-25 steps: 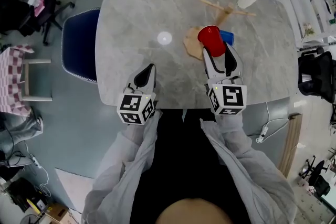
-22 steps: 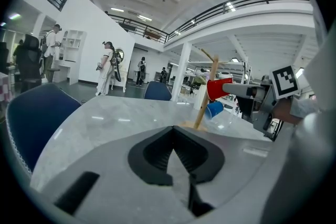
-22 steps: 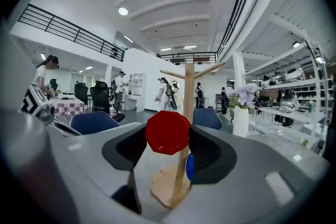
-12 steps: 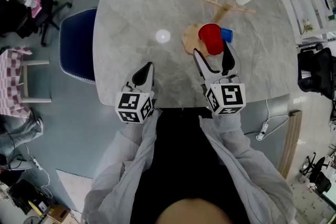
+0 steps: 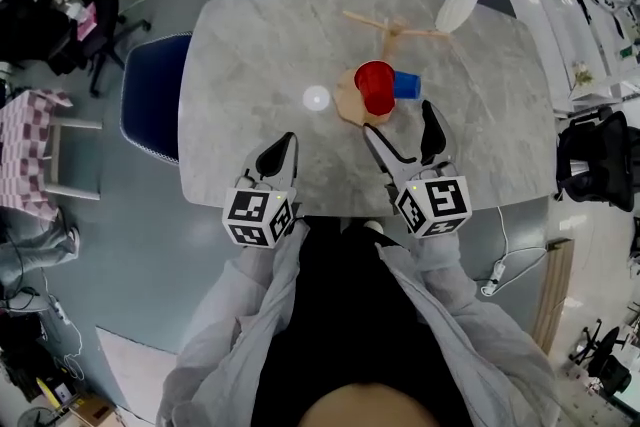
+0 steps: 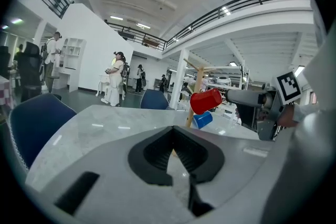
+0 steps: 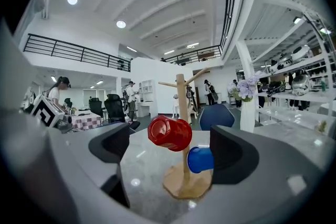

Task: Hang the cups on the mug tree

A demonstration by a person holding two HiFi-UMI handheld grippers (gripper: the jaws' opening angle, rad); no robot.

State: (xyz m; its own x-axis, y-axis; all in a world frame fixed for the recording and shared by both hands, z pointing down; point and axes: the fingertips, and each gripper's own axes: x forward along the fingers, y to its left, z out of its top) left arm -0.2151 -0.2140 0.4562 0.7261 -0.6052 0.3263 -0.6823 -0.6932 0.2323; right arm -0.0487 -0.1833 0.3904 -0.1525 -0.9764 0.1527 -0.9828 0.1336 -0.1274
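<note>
Head view: both cups are up on the mug tree (image 5: 392, 33), which stands towards the far side of the counter (image 5: 250, 35). The red cup (image 5: 376, 85) hangs on the side facing the person and the blue cup (image 5: 406, 84) sits just beside it and lower. I see no other cup on the counter.
Right gripper (image 5: 400, 120): the fingers are spread wide and have just been opening. Nothing is between them, and the red cup hangs clear just ahead of the tips.
Left gripper (image 5: 280, 143): the fingers are pressed together on nothing, near the front edge of the counter and well apart from the tree.
Red cup's seat: it hangs tilted with its bottom towards the right gripper. I cannot tell how far the peg reaches into the handle.
Main risk: a spread finger could clip the red cup on the way out. That would probably rock the tree or slide the cup off its peg.
Second risk: both cups seem to load the near side, so a small knock might tip the tree towards the person.
Bystander: the vase (image 5: 457, 5) of flowers stands near the tree, behind it. A shove away from the person could push the tree into the vase.
</note>
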